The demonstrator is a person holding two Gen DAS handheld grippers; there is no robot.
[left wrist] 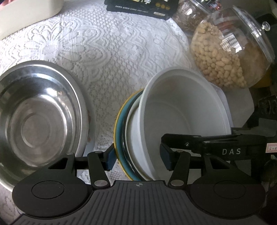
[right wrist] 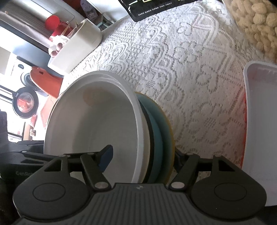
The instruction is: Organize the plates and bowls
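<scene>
A stack of bowls, white bowl (left wrist: 181, 110) innermost with a teal, yellow-rimmed bowl (left wrist: 119, 131) outermost, is held tilted above the lace-covered table. My left gripper (left wrist: 138, 158) is shut on the stack's rim, one pad outside, one inside. My right gripper (right wrist: 143, 159) grips the same stack (right wrist: 97, 124) on the opposite rim, with one pad inside the white bowl and the other behind the teal bowl (right wrist: 161, 138). A steel bowl (left wrist: 38, 121) sits on the table at the left in the left wrist view.
A glass jar of peanuts (left wrist: 230, 53) and a second jar (left wrist: 188, 15) stand at the back right. A white tray (right wrist: 259, 124) is at the right, a cream container (right wrist: 76, 45) at the far left, a black box (left wrist: 140, 7) at the back.
</scene>
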